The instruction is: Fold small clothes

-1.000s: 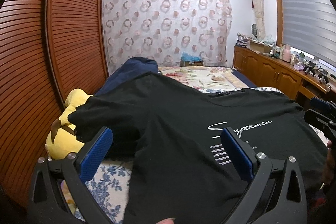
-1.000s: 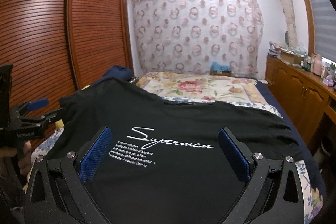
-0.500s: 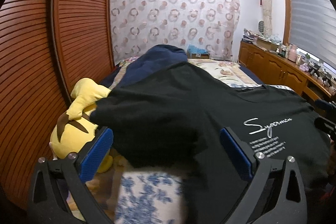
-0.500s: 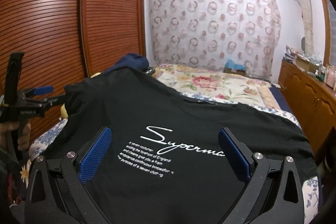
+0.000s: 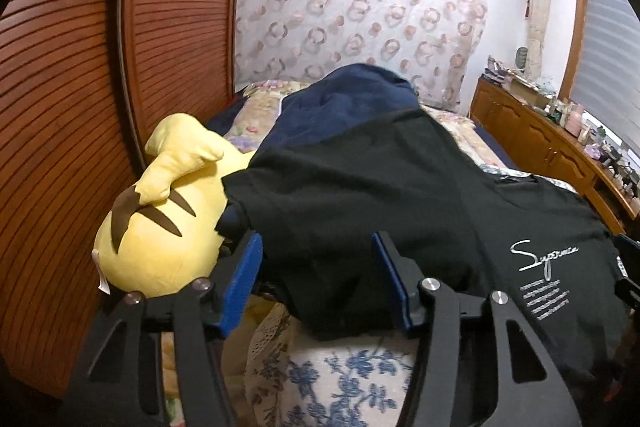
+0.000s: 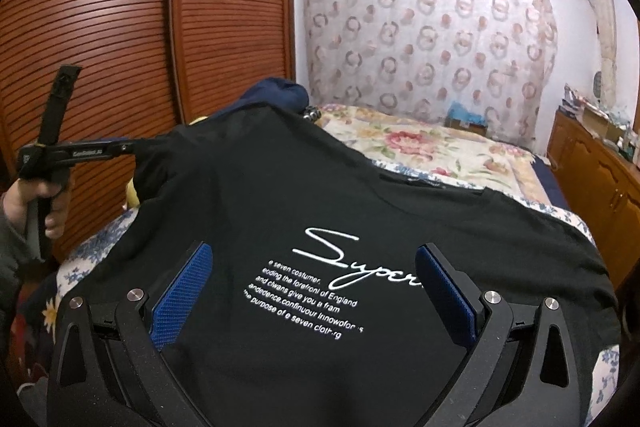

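Slatted wooden wardrobe doors (image 6: 120, 27), ring-patterned curtain (image 6: 428, 55), low wooden cabinets (image 5: 536, 143).

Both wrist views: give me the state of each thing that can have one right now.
T-shirt: spread print-up on the bed, unfolded, its sleeve between the left jaws.
Left gripper: jaws just been closing, part-open around the sleeve edge.
Right gripper: open, nothing gripped, over the print.
Wardrobe doors: shut.
Curtain: drawn.

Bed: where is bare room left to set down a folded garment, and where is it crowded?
Free: the floral bedspread between the black T-shirt collar and the curtain; a narrow blue-flowered sheet strip at the near edge. Crowded: the wardrobe side, with yellow plush toy and navy garment.
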A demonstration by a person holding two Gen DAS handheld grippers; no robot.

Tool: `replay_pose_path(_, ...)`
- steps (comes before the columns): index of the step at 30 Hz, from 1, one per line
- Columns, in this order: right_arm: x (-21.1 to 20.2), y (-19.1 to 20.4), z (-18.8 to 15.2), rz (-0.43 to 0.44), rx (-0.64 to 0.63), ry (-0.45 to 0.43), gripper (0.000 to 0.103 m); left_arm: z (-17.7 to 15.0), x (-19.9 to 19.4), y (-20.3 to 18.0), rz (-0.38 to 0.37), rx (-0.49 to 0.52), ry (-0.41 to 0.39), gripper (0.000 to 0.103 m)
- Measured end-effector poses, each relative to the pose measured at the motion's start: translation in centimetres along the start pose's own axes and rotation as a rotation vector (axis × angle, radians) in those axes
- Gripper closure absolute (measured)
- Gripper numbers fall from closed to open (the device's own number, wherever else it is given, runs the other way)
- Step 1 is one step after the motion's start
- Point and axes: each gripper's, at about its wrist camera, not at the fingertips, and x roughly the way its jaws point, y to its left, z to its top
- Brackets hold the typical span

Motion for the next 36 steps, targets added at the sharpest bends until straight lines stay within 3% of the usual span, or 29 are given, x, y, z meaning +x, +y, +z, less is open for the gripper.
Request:
replay_pose_path(3, 0.2, 0.0, -0.3, 0.005, 0.0, 0.008, 0.0, -0.1, 0.8, 0.7, 0.005, -0.006, 0.019, 0.048)
replay_pose_path(6, 0.3, 0.0, -0.3, 0.005, -0.003, 0.016, 0.0, -0.2, 1.6, 1.0, -0.032, -0.009, 0.032, 0.059)
replay_pose_path(11, 0.5, 0.0, -0.5, 0.006, -0.002, 0.02, 0.0, -0.1, 1.8, 1.7, -0.058, -0.038, 0.024, 0.06)
replay_pose_path(13, 0.5, 0.0, -0.5, 0.006, -0.001, 0.021, 0.0, -0.2, 1.6, 1.7, -0.059, -0.034, 0.018, 0.073)
replay_pose_path(14, 0.5, 0.0, -0.6, 0.006, 0.0, 0.022, 0.0, -0.3, 1.4, 1.4, -0.053, -0.025, 0.016, 0.09)
replay_pose_path(15, 0.5, 0.0, -0.6, 0.006, 0.0, 0.021, 0.0, -0.3, 1.2, 1.2, -0.05, -0.018, 0.014, 0.097)
replay_pose_path(17, 0.5, -0.1, -0.6, 0.006, 0.002, 0.02, 0.0, -0.3, 0.7, 0.8, -0.075, -0.011, 0.005, 0.103)
replay_pose_path(26, 0.5, -1.2, -1.3, -0.005, 0.028, 0.017, 0.0, 2.1, -3.3, -2.3, -0.128, 0.053, -0.096, 0.103)
replay_pose_path(36, -1.7, -5.0, -0.7, -0.061, 0.087, -0.024, 0.0, 6.9, -4.4, -12.4, -0.297, 0.219, -0.12, 0.103)
